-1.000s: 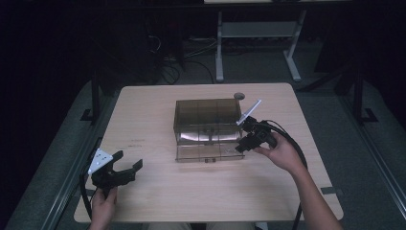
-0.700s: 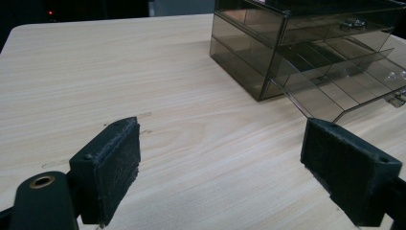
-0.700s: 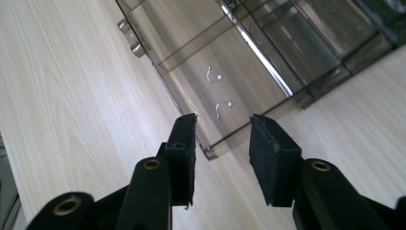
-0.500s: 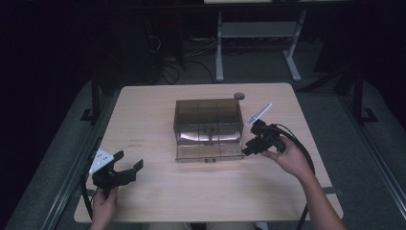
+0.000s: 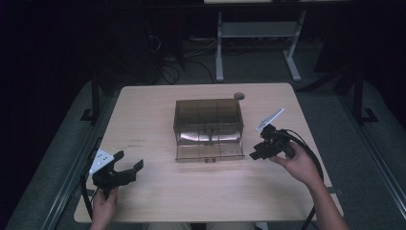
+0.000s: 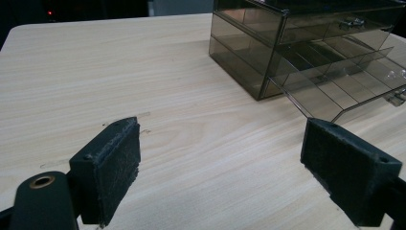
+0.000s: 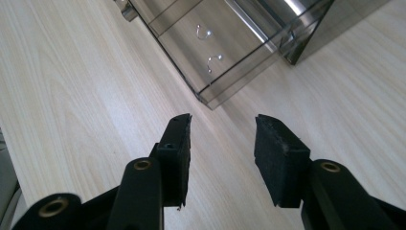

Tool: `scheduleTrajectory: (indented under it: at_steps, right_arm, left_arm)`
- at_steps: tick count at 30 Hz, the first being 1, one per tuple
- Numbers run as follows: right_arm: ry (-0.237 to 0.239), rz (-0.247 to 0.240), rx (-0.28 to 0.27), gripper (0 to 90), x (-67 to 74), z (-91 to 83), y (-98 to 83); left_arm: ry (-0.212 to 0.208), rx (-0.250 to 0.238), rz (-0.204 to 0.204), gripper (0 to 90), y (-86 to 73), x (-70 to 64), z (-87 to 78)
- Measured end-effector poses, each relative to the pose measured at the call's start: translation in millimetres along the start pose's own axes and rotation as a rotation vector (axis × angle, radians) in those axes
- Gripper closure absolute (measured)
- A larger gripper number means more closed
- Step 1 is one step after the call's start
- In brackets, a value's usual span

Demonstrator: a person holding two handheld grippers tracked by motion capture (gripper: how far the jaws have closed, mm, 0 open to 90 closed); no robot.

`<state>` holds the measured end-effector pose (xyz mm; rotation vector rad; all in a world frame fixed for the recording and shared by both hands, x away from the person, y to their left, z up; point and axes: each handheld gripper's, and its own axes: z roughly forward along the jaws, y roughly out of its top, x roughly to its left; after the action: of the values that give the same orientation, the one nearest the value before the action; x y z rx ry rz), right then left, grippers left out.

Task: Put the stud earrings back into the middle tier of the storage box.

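A smoky clear plastic drawer box (image 5: 207, 122) stands mid-table, its lowest drawer (image 5: 209, 151) pulled out toward me. That drawer (image 7: 218, 45) holds two small metal hooks (image 7: 207, 32), and the box (image 6: 287, 33) also appears far right in the left gripper view. My right gripper (image 5: 257, 152) hovers just right of the drawer's front corner, jaws apart with nothing between them; they have just been opening. Over the near left table corner my left gripper (image 5: 128, 164) is held open and empty, its pads (image 6: 112, 160) wide apart.
The light wooden table (image 5: 158, 110) has a round grommet hole (image 5: 239, 96) behind the box. Cables trail from both grippers. A white desk frame (image 5: 256, 33) and tangled cords lie on the dark floor beyond.
My right gripper has drawn back from the box's right side toward me and to the right, and its jaws stand wider. The left gripper has stayed put.
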<state>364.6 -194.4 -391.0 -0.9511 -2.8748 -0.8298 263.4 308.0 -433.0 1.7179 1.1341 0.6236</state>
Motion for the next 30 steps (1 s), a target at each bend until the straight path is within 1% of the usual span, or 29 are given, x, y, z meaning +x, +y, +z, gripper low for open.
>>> scheduleTrajectory:
  at_steps: [10, 14, 20, 24, 27, 30]
  right_arm:
    - [-0.012, 0.012, -0.013, 53.7, 3.9, -3.3, -16.3]
    - [-0.018, 0.012, -0.010, 53.0, 5.6, -1.9, -24.2]
    - [-0.027, 0.010, -0.012, 52.4, 10.7, -0.3, -35.3]
    - [-0.026, 0.012, -0.017, 51.9, 13.4, 1.9, -42.7]
    - [-0.024, 0.015, -0.008, 51.1, 16.2, 3.6, -48.7]
    - [-0.031, 0.007, -0.015, 50.7, 20.4, 3.1, -53.9]
  left_arm:
    - [0.001, 0.005, 0.002, 13.0, -0.2, -0.3, -0.1]
    - [0.000, -0.004, -0.004, 13.0, -0.8, 0.9, -0.2]
    - [0.001, 0.007, 0.009, 13.0, -0.9, 0.6, -0.3]
    - [0.001, 0.006, 0.010, 13.0, -1.3, 0.5, -0.2]
    - [0.000, 0.003, 0.005, 13.0, -1.4, 0.7, 0.0]
    - [0.003, 0.004, 0.013, 13.0, -1.3, 0.3, -0.1]
